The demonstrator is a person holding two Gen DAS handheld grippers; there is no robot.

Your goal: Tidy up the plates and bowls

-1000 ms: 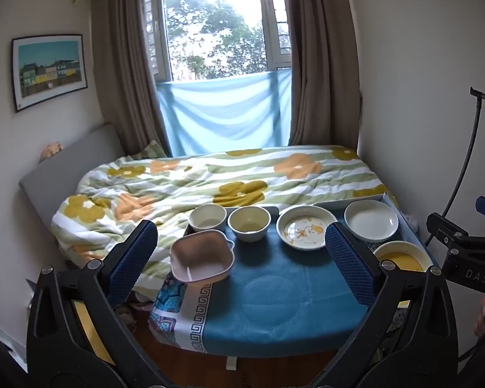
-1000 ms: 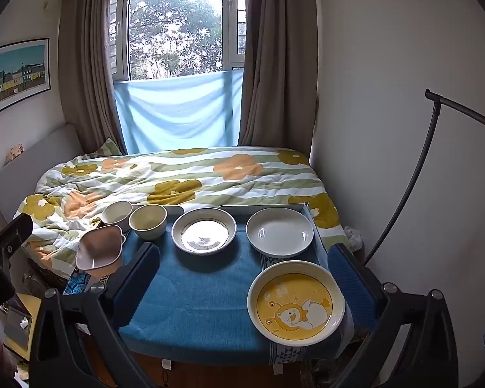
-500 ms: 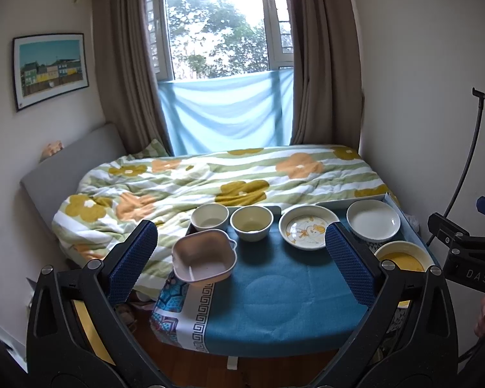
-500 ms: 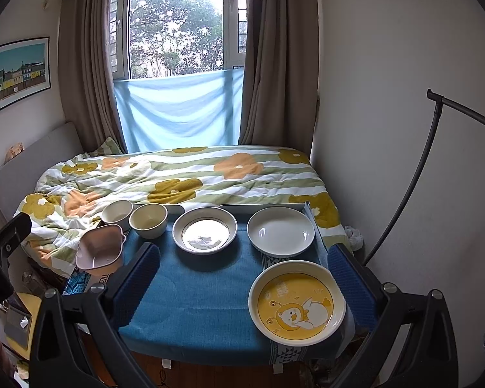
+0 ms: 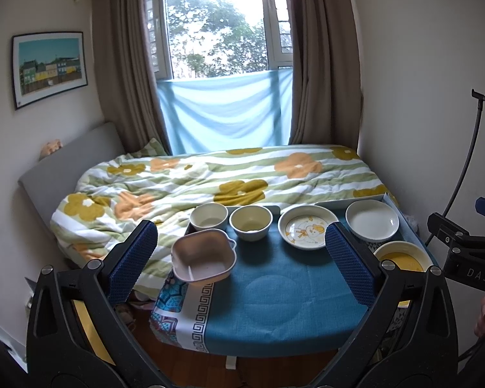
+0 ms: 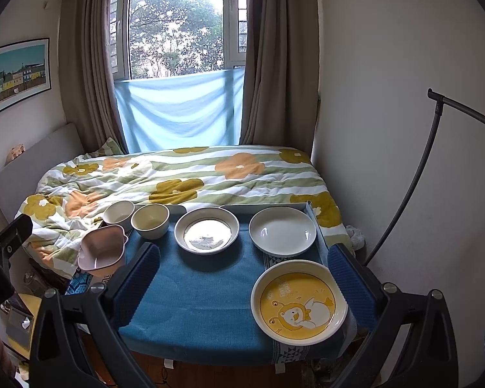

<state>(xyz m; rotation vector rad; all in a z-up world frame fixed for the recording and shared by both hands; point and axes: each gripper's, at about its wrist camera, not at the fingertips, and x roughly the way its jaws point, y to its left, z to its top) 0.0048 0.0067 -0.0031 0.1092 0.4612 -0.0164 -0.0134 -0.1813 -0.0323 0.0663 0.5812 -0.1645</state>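
On a blue-clothed table [image 5: 274, 297] stand a pink square bowl [image 5: 203, 260] at the left, a white bowl [image 5: 209, 216], a cream bowl [image 5: 251, 222], a duck-print deep plate [image 5: 307, 231], a plain white plate [image 5: 371, 220] and a yellow plate [image 6: 299, 302] at the front right. The same dishes show in the right wrist view: pink bowl [image 6: 102, 252], cream bowl [image 6: 150, 220], deep plate [image 6: 207, 230], white plate [image 6: 282, 231]. My left gripper [image 5: 242, 258] is open and empty, held back from the table's front. My right gripper [image 6: 242, 274] is open and empty, above the front edge, its right finger beside the yellow plate.
A bed with a flowered quilt [image 5: 210, 181] lies right behind the table. A wall is close on the right, with a black curved stand [image 6: 436, 161]. Curtains and a window are at the back. The right gripper's body [image 5: 468, 258] shows at the right of the left wrist view.
Both views have shifted very slightly; the dishes have not moved and both grippers stay open.
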